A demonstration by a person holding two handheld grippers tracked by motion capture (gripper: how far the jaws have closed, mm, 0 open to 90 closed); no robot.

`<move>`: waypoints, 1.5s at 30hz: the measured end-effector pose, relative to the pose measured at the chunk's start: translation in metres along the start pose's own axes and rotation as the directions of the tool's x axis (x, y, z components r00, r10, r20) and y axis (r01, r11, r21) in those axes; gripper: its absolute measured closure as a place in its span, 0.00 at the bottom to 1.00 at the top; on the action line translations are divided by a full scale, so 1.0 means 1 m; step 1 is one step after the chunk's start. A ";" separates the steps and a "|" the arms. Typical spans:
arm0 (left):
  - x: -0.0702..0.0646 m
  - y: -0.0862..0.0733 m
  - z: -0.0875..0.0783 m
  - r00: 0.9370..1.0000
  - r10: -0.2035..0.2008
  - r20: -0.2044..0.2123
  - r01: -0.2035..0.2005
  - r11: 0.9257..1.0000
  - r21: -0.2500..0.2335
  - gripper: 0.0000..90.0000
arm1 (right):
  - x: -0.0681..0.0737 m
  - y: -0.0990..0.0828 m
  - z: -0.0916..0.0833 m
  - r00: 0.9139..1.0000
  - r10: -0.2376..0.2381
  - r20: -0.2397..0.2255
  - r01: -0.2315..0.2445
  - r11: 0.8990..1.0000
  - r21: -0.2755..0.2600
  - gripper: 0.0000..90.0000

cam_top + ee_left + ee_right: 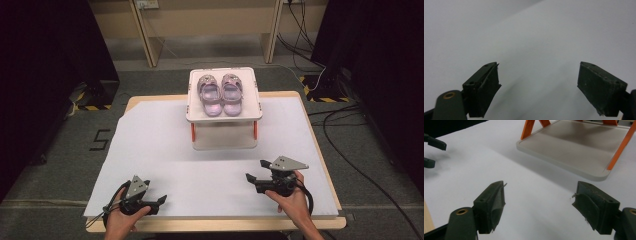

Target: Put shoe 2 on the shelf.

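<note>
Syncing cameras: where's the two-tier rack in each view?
High view: white rack at the table's far centre, a pair of shoes on its top shelf.
Left gripper view: rack not in it.
Right gripper view: upper right, its lower shelf and orange legs.
Shared landmark: white table cover.

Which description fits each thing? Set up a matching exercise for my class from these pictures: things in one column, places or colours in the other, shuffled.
Things:
1. pair of sandals
2. rack legs
3. left gripper
4. right gripper

Descriptions:
A. orange
B. near left corner of the table, jaws open and empty
C. pale purple, side by side on the rack's top shelf
D. near right side of the table, jaws open and empty

Pairs: 1-C, 2-A, 3-B, 4-D
</note>
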State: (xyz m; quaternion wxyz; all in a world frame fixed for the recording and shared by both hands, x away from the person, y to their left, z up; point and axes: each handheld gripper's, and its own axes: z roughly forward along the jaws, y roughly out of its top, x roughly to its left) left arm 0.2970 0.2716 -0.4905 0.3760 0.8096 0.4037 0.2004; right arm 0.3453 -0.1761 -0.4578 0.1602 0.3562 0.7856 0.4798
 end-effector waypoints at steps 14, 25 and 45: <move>0.000 0.000 0.001 1.000 0.003 0.001 -0.003 1.000 0.004 0.19 | 0.003 -0.026 -0.006 0.999 0.030 -0.011 -0.029 0.996 0.081 0.19; -0.001 0.000 0.001 1.000 0.003 0.001 -0.003 1.000 0.003 0.19 | 0.012 -0.035 -0.011 1.000 0.011 -0.025 -0.008 0.993 0.120 0.18; -0.001 0.000 0.001 1.000 0.005 0.004 -0.005 1.000 0.005 0.19 | 0.019 -0.041 -0.011 1.000 -0.004 -0.018 0.007 0.988 0.156 0.18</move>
